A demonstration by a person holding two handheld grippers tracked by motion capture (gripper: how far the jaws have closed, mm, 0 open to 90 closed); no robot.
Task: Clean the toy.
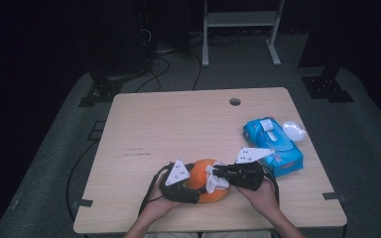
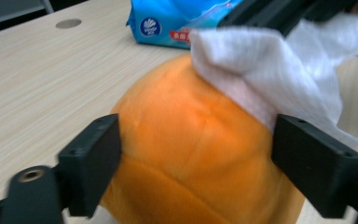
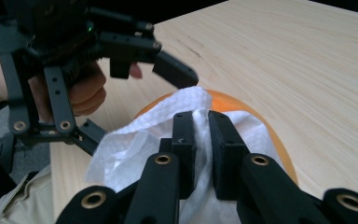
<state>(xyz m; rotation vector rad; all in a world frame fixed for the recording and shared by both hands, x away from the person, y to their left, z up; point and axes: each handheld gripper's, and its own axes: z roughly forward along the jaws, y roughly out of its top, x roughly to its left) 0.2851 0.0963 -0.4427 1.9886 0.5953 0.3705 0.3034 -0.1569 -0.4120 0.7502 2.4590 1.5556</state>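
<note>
A pale wood-grain surface [image 1: 178, 129] stands on grey carpet in a dark room, with a white frame beyond it. Near its front edge sits an orange pumpkin [image 1: 204, 184]. The left hand-held gripper [image 2: 200, 163] straddles it with its jaws apart. The right hand-held gripper [image 3: 201, 140] is clamped on a white wipe [image 3: 135, 140] that lies on the pumpkin. A blue wipe pack [image 1: 273, 144] lies just beside them on the right.

A matt, smooth orange pumpkin [image 2: 191, 154] at center frame lies under a soft, fibrous white wipe [image 2: 270, 70], on a pale wood-grain table [image 2: 42, 88]. At upper center, the blue wipe pack [image 2: 168, 23] looks like glossy plastic film; the 2 jaws are matt black plastic.
</note>
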